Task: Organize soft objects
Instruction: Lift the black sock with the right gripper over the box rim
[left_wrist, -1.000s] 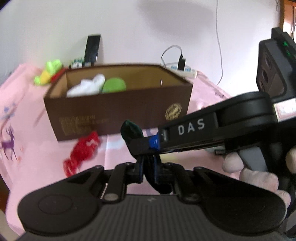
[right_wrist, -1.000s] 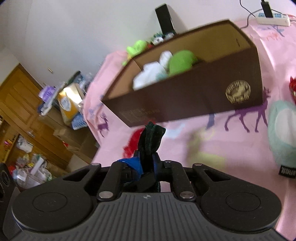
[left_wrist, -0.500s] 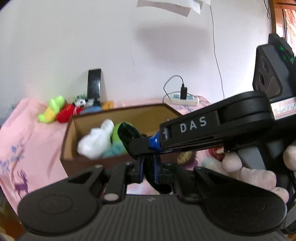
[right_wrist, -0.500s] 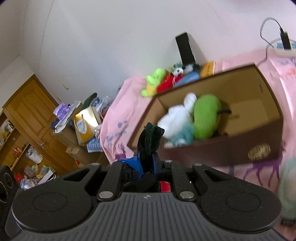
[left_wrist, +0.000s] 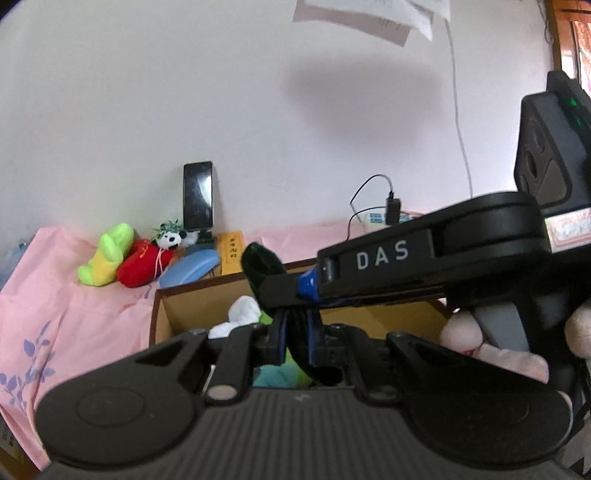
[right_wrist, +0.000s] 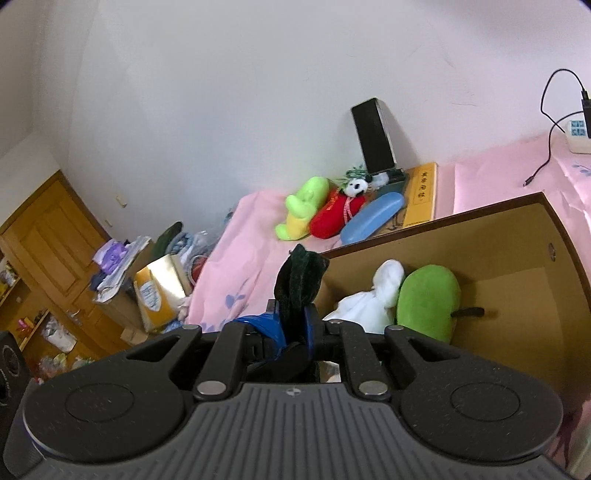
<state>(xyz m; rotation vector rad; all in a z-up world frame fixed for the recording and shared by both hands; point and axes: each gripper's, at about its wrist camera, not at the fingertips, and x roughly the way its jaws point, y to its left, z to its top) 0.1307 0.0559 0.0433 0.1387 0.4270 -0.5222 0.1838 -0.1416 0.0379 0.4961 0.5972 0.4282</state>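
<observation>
A dark green soft cloth object (right_wrist: 301, 280) sticks up between both grippers, also in the left wrist view (left_wrist: 260, 260). My left gripper (left_wrist: 295, 325) and my right gripper (right_wrist: 293, 328) are both shut on it, held above the near left corner of the brown cardboard box (right_wrist: 517, 236). The right gripper's body crosses the left wrist view (left_wrist: 406, 266). Inside the box lie a white plush (right_wrist: 369, 299), a green plush (right_wrist: 428, 299) and something teal (left_wrist: 277, 376).
On the pink cloth (right_wrist: 240, 258) behind the box lie a yellow-green plush (right_wrist: 303, 210), a red plush (right_wrist: 332, 214), a small panda (right_wrist: 356, 184), a blue case (right_wrist: 371, 218) and an upright phone (right_wrist: 373, 136). A power strip (right_wrist: 578, 134) sits far right. Cluttered shelves stand left.
Both grippers have risen and moved forward together with the dark green object, from in front of the box's front wall to above its near edge. The box interior now shows below.
</observation>
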